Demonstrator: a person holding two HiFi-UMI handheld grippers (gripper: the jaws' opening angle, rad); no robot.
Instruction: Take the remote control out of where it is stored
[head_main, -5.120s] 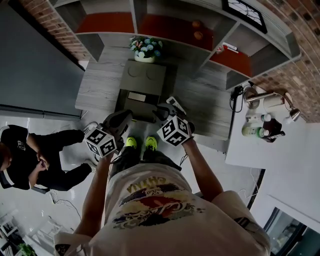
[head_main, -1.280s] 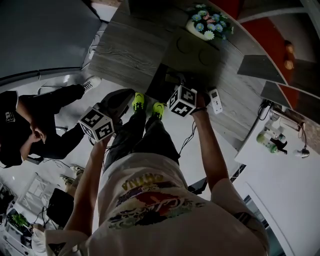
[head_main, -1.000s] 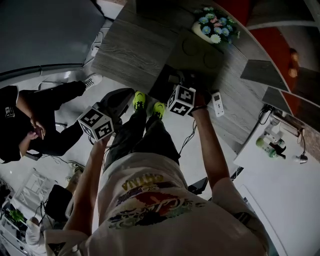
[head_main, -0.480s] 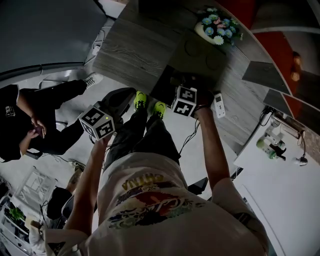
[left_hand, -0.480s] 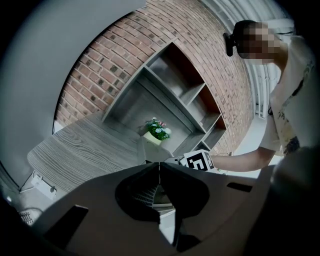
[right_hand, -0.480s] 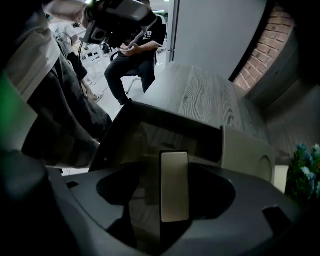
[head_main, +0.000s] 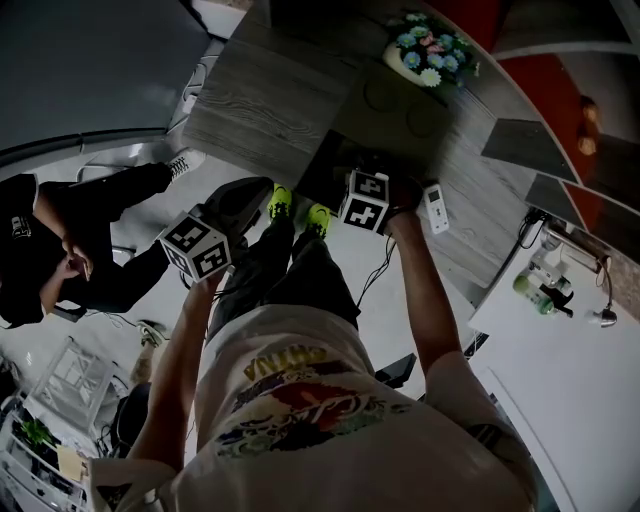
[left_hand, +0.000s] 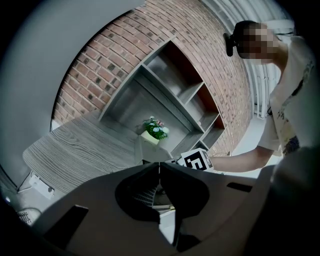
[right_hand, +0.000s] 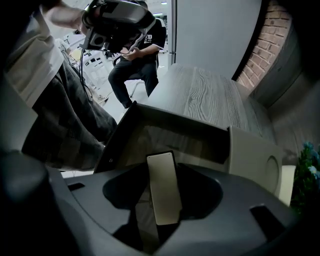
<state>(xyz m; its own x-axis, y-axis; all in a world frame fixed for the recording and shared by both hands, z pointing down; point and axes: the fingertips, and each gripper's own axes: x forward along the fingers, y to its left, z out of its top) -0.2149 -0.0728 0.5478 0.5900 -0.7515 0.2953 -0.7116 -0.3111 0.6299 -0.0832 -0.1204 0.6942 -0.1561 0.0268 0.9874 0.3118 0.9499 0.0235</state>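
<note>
A slim pale remote (right_hand: 163, 189) stands on end between the jaws of my right gripper (right_hand: 162, 170). The jaws have just been closing and are shut on it. This gripper (head_main: 366, 168) points straight down into the open dark drawer (head_main: 328, 160) at the table's front edge; its marker cube hides the jaws in the head view. A second, white remote (head_main: 433, 208) lies on the table top just right of the drawer. My left gripper (left_hand: 159, 165) is shut and holds nothing. It hangs off the table's front left (head_main: 255, 190).
The grey wood-grain table (head_main: 260, 105) carries a pale box with round recesses (head_main: 400, 100) and a flower pot (head_main: 425, 48). A seated person in black (head_main: 60, 240) is on the left. A white counter with bottles (head_main: 545, 290) stands at the right.
Since the earliest frame the white remote has come to lie on the table top and my right gripper has gone down into the drawer. Over the last second both hands barely shifted.
</note>
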